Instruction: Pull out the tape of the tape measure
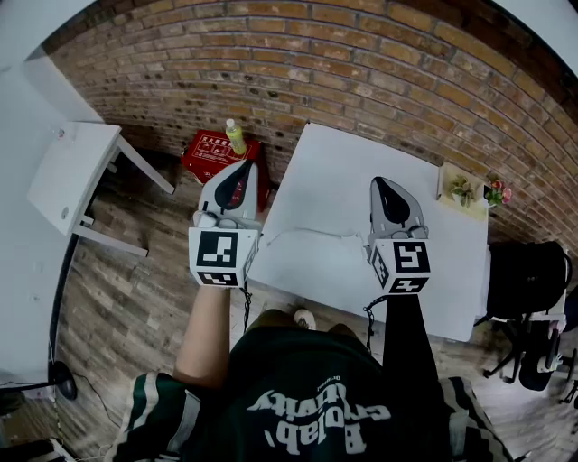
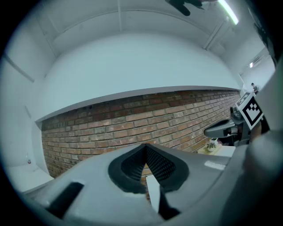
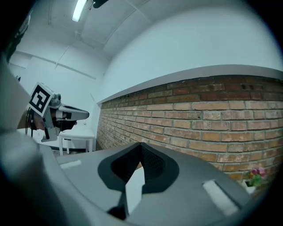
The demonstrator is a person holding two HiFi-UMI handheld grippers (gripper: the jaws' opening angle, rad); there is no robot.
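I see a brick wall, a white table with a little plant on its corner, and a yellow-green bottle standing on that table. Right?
Not quite: the head view shows the bottle on the floor, at the red box beside the white table, not on it. The brick wall and the plant on the corner are right.

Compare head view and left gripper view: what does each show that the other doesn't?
Head view only: red box, yellow-green bottle, wood plank floor, the person's dark green shirt. Left gripper view only: white upper wall, ceiling strip light. Both: red brick wall, white rectangular table, left tool and right tool, both shut and empty. No tape measure in either.
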